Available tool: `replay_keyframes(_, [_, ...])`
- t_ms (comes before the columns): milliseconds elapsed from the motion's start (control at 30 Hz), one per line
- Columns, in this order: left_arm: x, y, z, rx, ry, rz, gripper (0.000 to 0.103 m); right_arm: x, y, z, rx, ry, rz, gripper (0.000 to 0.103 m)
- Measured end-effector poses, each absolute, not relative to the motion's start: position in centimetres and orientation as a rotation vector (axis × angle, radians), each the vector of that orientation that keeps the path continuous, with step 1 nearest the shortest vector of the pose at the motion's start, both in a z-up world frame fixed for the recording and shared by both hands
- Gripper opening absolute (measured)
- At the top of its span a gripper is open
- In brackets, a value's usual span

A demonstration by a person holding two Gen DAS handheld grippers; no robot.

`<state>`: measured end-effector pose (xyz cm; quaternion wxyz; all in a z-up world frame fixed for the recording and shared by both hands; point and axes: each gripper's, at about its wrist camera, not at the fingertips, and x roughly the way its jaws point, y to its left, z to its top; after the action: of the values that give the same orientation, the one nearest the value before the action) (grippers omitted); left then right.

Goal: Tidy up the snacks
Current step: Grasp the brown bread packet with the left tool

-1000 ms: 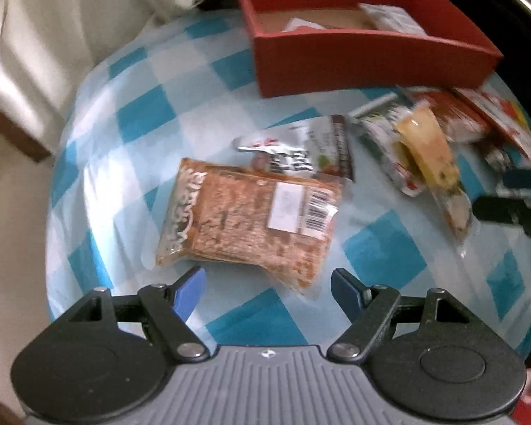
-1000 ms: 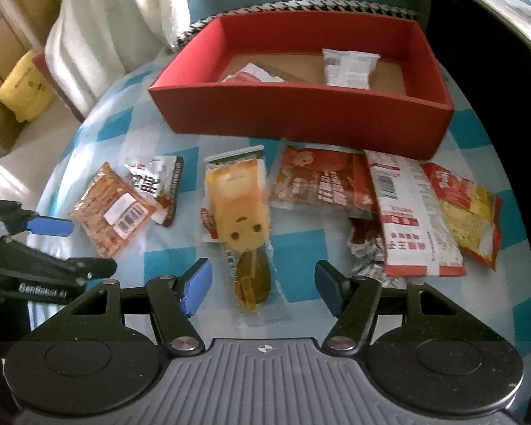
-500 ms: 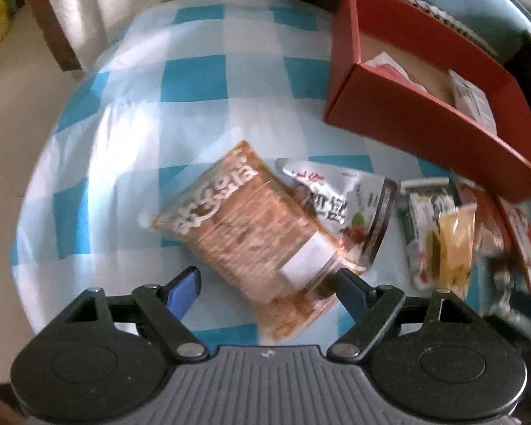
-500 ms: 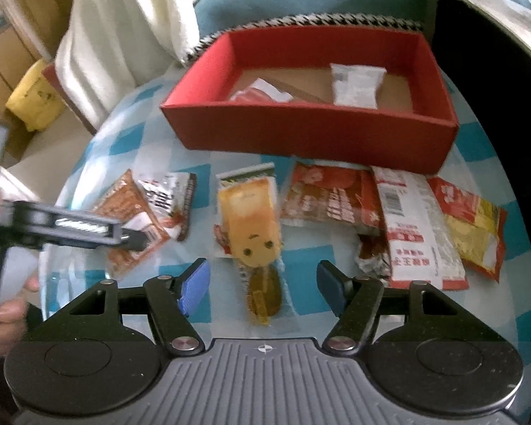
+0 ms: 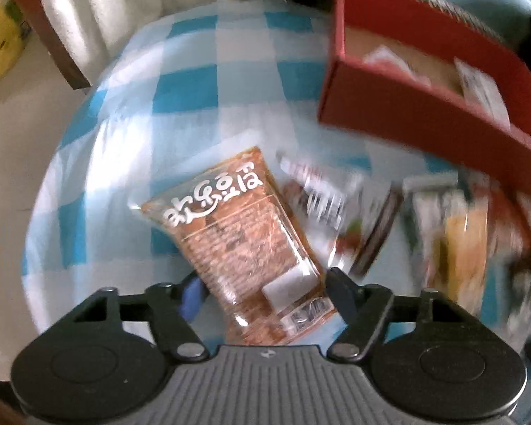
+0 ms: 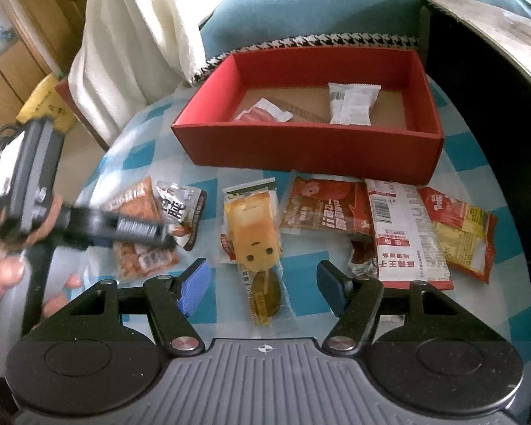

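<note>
An orange-brown snack packet [image 5: 244,233] lies on the blue-checked tablecloth [image 5: 180,85]. My left gripper [image 5: 265,290] is open with its fingers on either side of the packet's near end; it also shows in the right wrist view [image 6: 148,233] over that packet [image 6: 134,205]. My right gripper [image 6: 262,283] is open and empty above a yellow lollipop packet [image 6: 255,237]. The red box [image 6: 311,145] at the back holds a white packet [image 6: 350,104] and a red-and-white one [image 6: 262,115].
Several more snack packets lie in a row in front of the box: a silver-and-dark one [image 6: 184,209], a red one [image 6: 322,212], a long white-and-red one [image 6: 403,233] and a yellow-red one [image 6: 460,237]. A white cloth [image 6: 138,35] hangs at the back left. The table's edge curves at the left.
My left gripper has swung left and moved down and forward, so the orange-brown packet now lies between its fingers. My right gripper has stayed nearly still.
</note>
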<state>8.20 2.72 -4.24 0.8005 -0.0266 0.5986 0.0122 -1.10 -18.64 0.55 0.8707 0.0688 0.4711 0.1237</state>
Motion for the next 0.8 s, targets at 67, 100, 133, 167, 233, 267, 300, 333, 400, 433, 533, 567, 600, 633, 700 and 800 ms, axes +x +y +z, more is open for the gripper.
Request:
replay_keyframes(67, [7.0, 3.8, -4.2, -0.03, 1.307, -0.017, 0.06, -1.2, -18.7, 0.7, 0.144, 0.979, 0.258, 0.073])
replay_keyframes(100, [6.6, 4.4, -4.1, -0.029, 1.312, -0.031, 0.059, -1.2, -18.8, 0.6, 0.146, 0.98, 0.257, 0.073])
replay_keyframes(133, [6.3, 4.9, -4.1, -0.034, 1.32, -0.026, 0.059, -1.2, -18.7, 0.6, 0.146, 0.982, 0.256, 0.073])
replay_keyframes(167, [6.3, 5.4, -4.1, -0.046, 1.324, -0.024, 0.059, -1.1, -18.7, 0.5, 0.145, 0.986, 0.256, 0.073])
replay_keyframes(233, [6.5, 5.6, -4.1, -0.059, 1.319, -0.041, 0.059, -0.9, -18.4, 0.2, 0.14, 0.998, 0.259, 0.073])
replay_keyframes(267, [6.6, 5.6, -4.1, -0.066, 1.322, -0.041, 0.063, -0.8, -18.2, 0.0, 0.137, 1.004, 0.261, 0.073])
replay_keyframes(300, [6.7, 5.4, -4.3, -0.071, 1.324, -0.038, 0.07, -0.6, -18.0, -0.1, 0.131, 1.009, 0.259, 0.074])
replay_keyframes(333, [6.7, 5.2, -4.4, -0.067, 1.32, -0.027, 0.073, -0.5, -17.8, -0.3, 0.125, 1.014, 0.256, 0.074])
replay_keyframes(400, [6.3, 4.1, -4.4, -0.032, 1.305, 0.018, 0.08, -0.2, -17.5, -0.5, 0.116, 1.024, 0.255, 0.074])
replay_keyframes(433, [6.3, 3.4, -4.7, -0.004, 1.3, 0.036, 0.082, -0.1, -17.4, -0.7, 0.112, 1.028, 0.255, 0.074])
replay_keyframes(533, [5.6, 2.4, -4.9, 0.036, 1.256, 0.047, 0.089, 0.0, -17.1, -1.0, 0.091, 1.031, 0.261, 0.074])
replay_keyframes(567, [5.4, 2.5, -4.8, 0.028, 1.249, 0.035, 0.083, 0.1, -17.0, -1.1, 0.08, 1.028, 0.264, 0.074])
replay_keyframes(600, [5.3, 2.8, -4.6, 0.004, 1.25, 0.023, 0.075, 0.1, -16.9, -1.2, 0.07, 1.028, 0.263, 0.074])
replay_keyframes(633, [5.2, 3.2, -4.3, -0.01, 1.246, 0.024, 0.071, 0.2, -17.0, -1.4, 0.068, 1.031, 0.261, 0.074])
replay_keyframes(700, [5.0, 3.7, -3.8, -0.019, 1.231, 0.017, 0.054, 0.6, -17.0, -1.8, 0.071, 1.044, 0.253, 0.074])
replay_keyframes(800, [4.9, 4.7, -3.5, -0.062, 1.226, 0.003, 0.05, 1.4, -16.4, -2.5, 0.052, 1.051, 0.245, 0.074])
